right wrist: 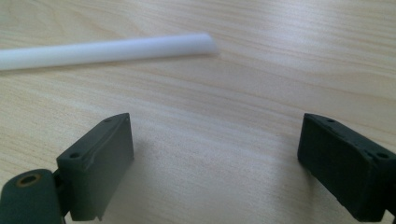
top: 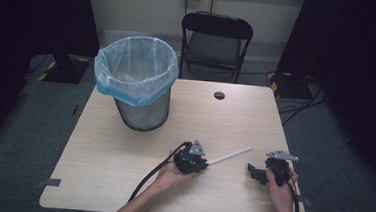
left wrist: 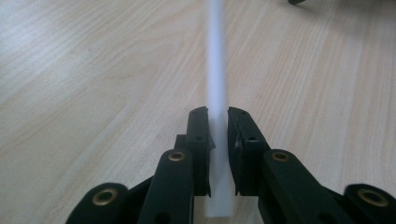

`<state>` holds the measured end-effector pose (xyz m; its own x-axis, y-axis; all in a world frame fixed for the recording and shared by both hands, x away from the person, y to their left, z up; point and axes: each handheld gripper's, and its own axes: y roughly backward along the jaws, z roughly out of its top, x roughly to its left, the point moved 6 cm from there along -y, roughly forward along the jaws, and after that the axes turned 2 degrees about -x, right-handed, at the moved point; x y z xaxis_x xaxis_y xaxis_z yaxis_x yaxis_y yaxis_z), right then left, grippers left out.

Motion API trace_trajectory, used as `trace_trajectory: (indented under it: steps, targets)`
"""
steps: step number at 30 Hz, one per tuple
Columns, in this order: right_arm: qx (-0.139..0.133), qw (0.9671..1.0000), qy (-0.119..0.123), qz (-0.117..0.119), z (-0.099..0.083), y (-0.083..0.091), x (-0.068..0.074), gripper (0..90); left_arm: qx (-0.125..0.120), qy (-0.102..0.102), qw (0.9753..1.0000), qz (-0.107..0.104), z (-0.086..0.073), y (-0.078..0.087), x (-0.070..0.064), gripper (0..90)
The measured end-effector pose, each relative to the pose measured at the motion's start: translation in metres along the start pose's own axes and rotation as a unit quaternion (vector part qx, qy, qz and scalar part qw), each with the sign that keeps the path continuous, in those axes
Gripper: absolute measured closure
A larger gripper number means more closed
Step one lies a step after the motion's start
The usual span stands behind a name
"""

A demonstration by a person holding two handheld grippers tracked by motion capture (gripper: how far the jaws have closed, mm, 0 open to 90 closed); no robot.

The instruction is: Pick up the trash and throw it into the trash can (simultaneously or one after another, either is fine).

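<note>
- White tube is the thing in hand: a long, slim, pale stick lying near the front of the wooden table, angled up and to the right from the left gripper.
- Left gripper has its jaws drawn in narrow on the near end of the tube; in the left gripper view the tube runs straight out between the two black jaws, its cut end poking back past them.
- I cannot tell whether the tube is lifted yet; its far end looks to rest on or just above the tabletop.
- Right gripper sits low over the table, apart from the tube's far tip, with its jaws spread wide and nothing between them. In the right gripper view the tube lies across the wood beyond the open jaws.
- A trash bin with a pale blue liner stands upright on the far left part of the table, well apart from the tube. A folding chair stands behind the table.
- My guess is that the tube is meant for the bin. If so, the grasp looks done, and the carry and the drop are still to come.
- The right gripper has no part in it so far, as I judge it.
</note>
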<state>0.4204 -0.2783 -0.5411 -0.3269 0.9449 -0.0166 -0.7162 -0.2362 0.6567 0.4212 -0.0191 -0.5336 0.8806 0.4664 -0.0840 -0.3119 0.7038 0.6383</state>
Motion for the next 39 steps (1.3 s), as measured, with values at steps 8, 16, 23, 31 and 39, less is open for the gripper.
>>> trace_trajectory:
  steps: [8, 16, 23, 31, 39]
  targets:
    - [0.000, 1.0000, 0.000, 0.000, 0.000, 0.000, 0.000, 9.5, 0.000, -0.004, 1.0000, 0.000, 0.000, 0.000, 0.000, 80.6]
    - [0.000, 1.0000, 0.000, 0.000, 0.000, 0.000, 0.000, 9.6, 0.002, 0.008, 1.0000, -0.004, -0.001, 0.004, 0.008, 80.8]
    - [-0.001, 1.0000, 0.001, -0.001, 0.000, 0.000, 0.000, 9.6, -0.021, 0.014, 0.9996, -0.014, 0.006, 0.018, 0.013, 80.8]
    - [0.000, 1.0000, 0.000, 0.000, 0.000, 0.000, 0.000, 9.6, -0.045, 0.009, 0.9988, -0.015, 0.022, 0.042, 0.018, 80.9]
    - [0.000, 1.0000, 0.000, 0.000, 0.000, 0.000, 0.000, 9.6, -0.069, -0.011, 0.9972, -0.028, 0.033, 0.063, 0.017, 80.9]
